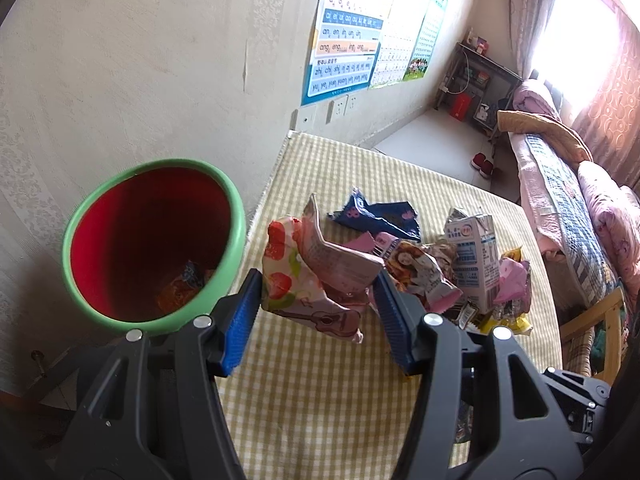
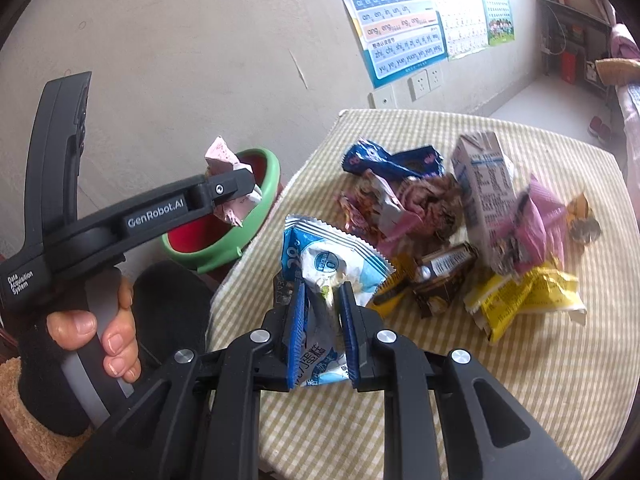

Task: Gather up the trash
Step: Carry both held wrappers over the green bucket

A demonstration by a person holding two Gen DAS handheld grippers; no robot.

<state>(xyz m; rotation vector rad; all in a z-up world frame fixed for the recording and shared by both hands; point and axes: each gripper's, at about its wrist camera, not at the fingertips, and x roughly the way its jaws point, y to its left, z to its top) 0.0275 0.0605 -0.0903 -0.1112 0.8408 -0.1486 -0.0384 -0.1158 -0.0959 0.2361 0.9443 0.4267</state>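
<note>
My left gripper (image 1: 316,292) is shut on a pink strawberry-print wrapper (image 1: 308,276) and holds it next to the rim of the red bin with a green rim (image 1: 160,240). In the right wrist view the left gripper (image 2: 236,196) holds that wrapper (image 2: 220,156) over the bin (image 2: 264,200). My right gripper (image 2: 322,300) is shut on a blue and white wrapper (image 2: 332,264) above the table. A heap of trash lies on the table: a milk carton (image 2: 484,184), a dark blue wrapper (image 2: 396,160), a yellow wrapper (image 2: 524,300).
The round table has a yellow checked cloth (image 2: 520,380). The bin stands off the table's left edge by the wall and holds some wrappers (image 1: 184,284). A sofa with pink covers (image 1: 560,200) is to the right. The person's hand (image 2: 104,332) grips the left tool.
</note>
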